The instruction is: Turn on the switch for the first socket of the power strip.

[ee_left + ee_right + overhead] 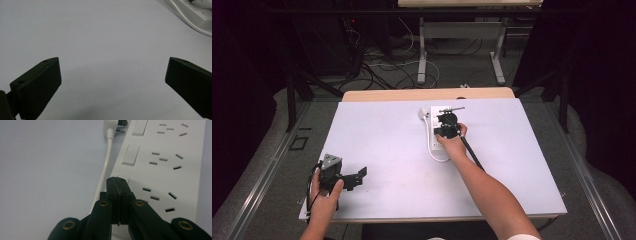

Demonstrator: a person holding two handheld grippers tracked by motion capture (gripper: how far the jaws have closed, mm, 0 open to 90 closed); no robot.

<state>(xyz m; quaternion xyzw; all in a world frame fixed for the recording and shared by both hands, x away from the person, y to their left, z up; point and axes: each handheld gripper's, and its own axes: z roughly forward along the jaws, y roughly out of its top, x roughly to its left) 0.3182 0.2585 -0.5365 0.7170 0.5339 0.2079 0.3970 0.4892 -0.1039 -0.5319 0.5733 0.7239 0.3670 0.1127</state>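
At the near left corner of the desk, the left hand-held gripper rests released, its 2 jaws spread wide over bare white surface. Farther off, right of centre, the right hand-held gripper is clenched with nothing between its jaws, its tip pressing on a rocker switch of the white power strip. The strip lies toward the far edge, its white cable running along its left side to a plug at the far end.
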